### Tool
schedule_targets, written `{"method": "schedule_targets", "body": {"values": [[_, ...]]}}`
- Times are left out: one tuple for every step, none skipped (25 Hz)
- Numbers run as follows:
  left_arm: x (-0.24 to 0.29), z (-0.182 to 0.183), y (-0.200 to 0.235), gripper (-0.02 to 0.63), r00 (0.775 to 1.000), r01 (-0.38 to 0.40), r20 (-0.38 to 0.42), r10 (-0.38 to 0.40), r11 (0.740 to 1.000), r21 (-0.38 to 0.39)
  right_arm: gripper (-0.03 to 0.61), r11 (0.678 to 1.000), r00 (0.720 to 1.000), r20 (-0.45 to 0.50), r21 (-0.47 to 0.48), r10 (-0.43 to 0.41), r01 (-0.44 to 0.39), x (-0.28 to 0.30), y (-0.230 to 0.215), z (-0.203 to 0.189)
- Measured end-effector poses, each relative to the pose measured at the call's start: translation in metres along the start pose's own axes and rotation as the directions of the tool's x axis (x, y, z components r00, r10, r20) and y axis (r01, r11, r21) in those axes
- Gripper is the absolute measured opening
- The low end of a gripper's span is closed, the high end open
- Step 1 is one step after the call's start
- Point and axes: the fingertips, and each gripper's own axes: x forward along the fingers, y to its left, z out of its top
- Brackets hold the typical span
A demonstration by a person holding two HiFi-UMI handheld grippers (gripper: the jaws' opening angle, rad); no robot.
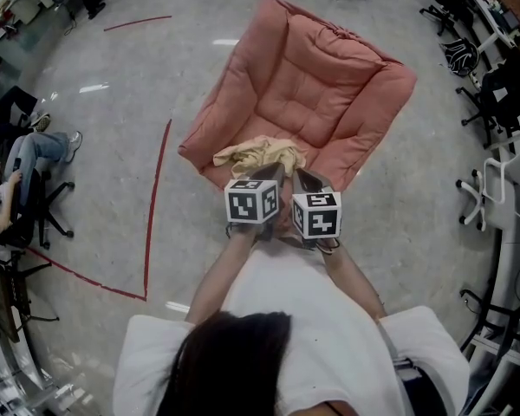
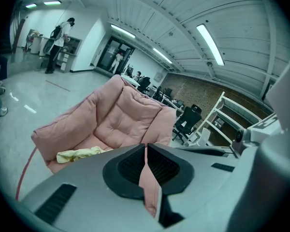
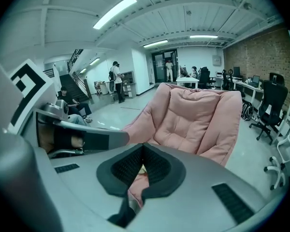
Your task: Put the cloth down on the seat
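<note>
A pale yellow cloth (image 1: 258,154) lies crumpled on the front edge of the pink cushioned seat (image 1: 316,85). Both grippers hover side by side just in front of it, each with its marker cube toward me. My left gripper (image 1: 276,172) is shut with nothing between its pads, and my right gripper (image 1: 303,175) is shut and empty too. In the left gripper view the cloth (image 2: 79,153) rests left of the shut left gripper (image 2: 146,145), on the seat (image 2: 121,120). In the right gripper view the shut right gripper (image 3: 143,145) points at the seat (image 3: 193,120).
Red tape lines (image 1: 154,198) mark the grey floor left of the seat. A seated person (image 1: 22,167) is at the far left. Office chairs (image 1: 494,94) and a white rack (image 1: 494,189) stand at the right. People stand far off near a doorway (image 3: 117,81).
</note>
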Motion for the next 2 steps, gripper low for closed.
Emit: {"method": "schedule_targets", "body": {"values": [[0.0023,0.0014,0.0008,0.041,1.0,-0.001,0.004,0.001,1.0,0.0,0.028,1.0,1.0,-0.004,-0.005,0.004,-0.004,0.0022,0.0005,-0.0012],[0.0046,0.0029,0.0017,0.041,1.0,-0.001,0.008,0.001,1.0,0.0,0.028,1.0,1.0,-0.008,-0.01,0.009,-0.009,0.0044,0.0011,-0.0023]]}}
